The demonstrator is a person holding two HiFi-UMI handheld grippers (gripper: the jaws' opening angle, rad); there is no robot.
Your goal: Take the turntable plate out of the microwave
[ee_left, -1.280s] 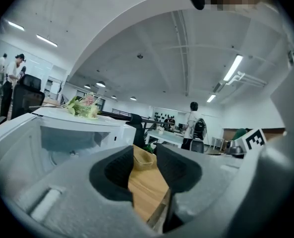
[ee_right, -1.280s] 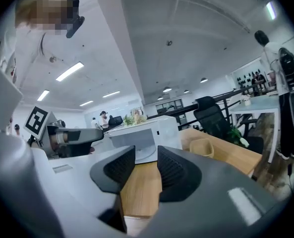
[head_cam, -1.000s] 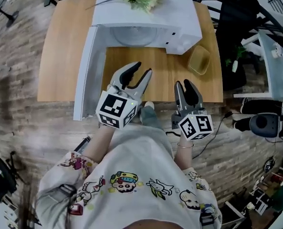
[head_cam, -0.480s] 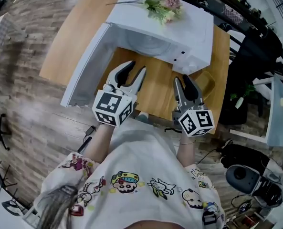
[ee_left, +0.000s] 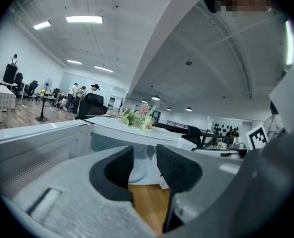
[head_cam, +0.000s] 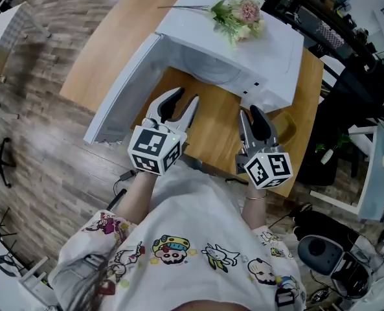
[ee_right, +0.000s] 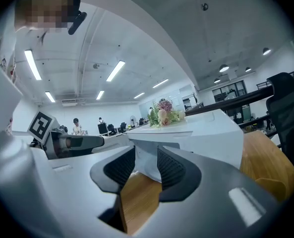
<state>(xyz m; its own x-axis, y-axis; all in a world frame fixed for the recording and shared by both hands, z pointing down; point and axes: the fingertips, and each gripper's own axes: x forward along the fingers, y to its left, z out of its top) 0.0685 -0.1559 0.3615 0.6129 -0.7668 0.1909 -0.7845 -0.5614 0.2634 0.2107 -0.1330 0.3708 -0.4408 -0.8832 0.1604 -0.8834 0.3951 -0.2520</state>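
Observation:
A white microwave stands on the wooden table with its door swung open to the left. Inside the cavity lies the pale glass turntable plate, which also shows between the left jaws as the plate. My left gripper is open and empty, a short way in front of the cavity opening. My right gripper is also open and empty, in front of the microwave's control side. Both point nearly level at the microwave, as seen at the left gripper and right gripper.
A bunch of flowers lies on top of the microwave. A small yellowish container sits on the table right of the right gripper. The open door walls off the left side. Chairs and office gear stand beyond the table's right edge.
Both grippers have shifted a little towards the microwave front and turned with the person's body. The head view has swung, so the table now sits slanted. The jaws stay as they were.

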